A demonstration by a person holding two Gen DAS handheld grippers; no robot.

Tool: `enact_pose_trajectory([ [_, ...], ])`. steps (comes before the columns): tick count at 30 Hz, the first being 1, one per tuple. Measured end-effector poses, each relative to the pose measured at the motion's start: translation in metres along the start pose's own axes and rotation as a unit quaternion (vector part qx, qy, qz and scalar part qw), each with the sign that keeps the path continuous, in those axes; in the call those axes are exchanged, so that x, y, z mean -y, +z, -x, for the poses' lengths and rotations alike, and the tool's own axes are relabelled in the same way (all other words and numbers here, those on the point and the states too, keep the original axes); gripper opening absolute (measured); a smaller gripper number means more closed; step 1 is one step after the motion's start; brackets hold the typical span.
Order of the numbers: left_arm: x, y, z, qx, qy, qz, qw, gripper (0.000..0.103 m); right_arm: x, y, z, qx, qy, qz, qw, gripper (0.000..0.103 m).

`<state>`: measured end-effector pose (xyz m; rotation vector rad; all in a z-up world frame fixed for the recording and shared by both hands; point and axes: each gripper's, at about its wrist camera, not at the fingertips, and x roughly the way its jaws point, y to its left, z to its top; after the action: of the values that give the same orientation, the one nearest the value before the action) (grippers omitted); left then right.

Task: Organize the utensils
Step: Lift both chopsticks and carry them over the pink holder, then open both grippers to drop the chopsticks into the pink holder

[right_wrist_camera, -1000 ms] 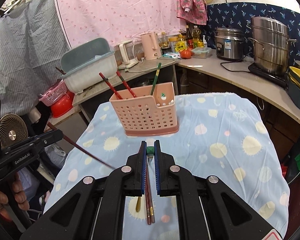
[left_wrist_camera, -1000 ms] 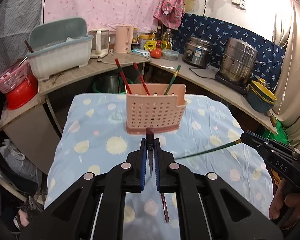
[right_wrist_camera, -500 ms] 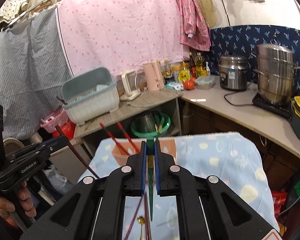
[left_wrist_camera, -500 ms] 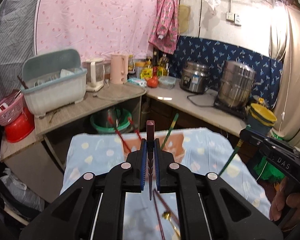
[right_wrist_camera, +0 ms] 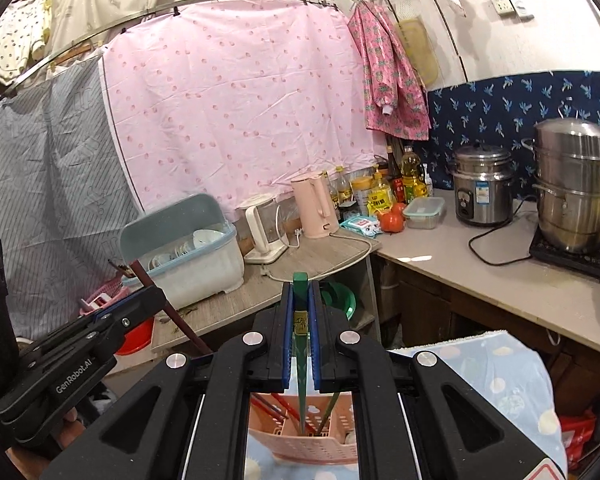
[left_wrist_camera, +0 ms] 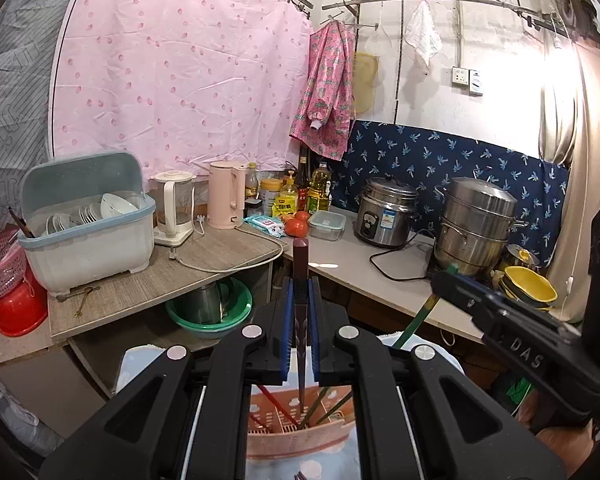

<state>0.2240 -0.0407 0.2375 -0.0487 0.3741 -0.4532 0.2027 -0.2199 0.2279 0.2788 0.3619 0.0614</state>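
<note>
My left gripper is shut on a dark red chopstick, held upright with its tip down inside the pink perforated utensil basket. My right gripper is shut on a green chopstick, also upright, its tip reaching into the basket. Red and green chopsticks stand in the basket. The right gripper shows in the left wrist view, the left gripper in the right wrist view.
The basket stands on a blue spotted tablecloth. Behind are a counter with a dish rack, kettles, a rice cooker, a steamer pot and yellow bowls.
Both grippers have risen and tilted up from near the tablecloth. Their chopsticks swung from lying forward to upright, tips now down in the basket.
</note>
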Motion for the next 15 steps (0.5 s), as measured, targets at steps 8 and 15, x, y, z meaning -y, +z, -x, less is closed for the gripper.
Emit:
enact_pose_trajectory([
  [8, -0.018, -0.047, -0.047, -0.057, 0.001, 0.024, 0.9981, 0.007, 0.019, -0.051, -0.053, -0.065, -0.022, -0.010, 0.998, 0.007],
  [15, -0.037, -0.083, -0.059, -0.086, 0.019, 0.057, 0.9945, 0.009, 0.042, -0.084, -0.066, -0.099, -0.038, -0.033, 0.994, 0.016],
])
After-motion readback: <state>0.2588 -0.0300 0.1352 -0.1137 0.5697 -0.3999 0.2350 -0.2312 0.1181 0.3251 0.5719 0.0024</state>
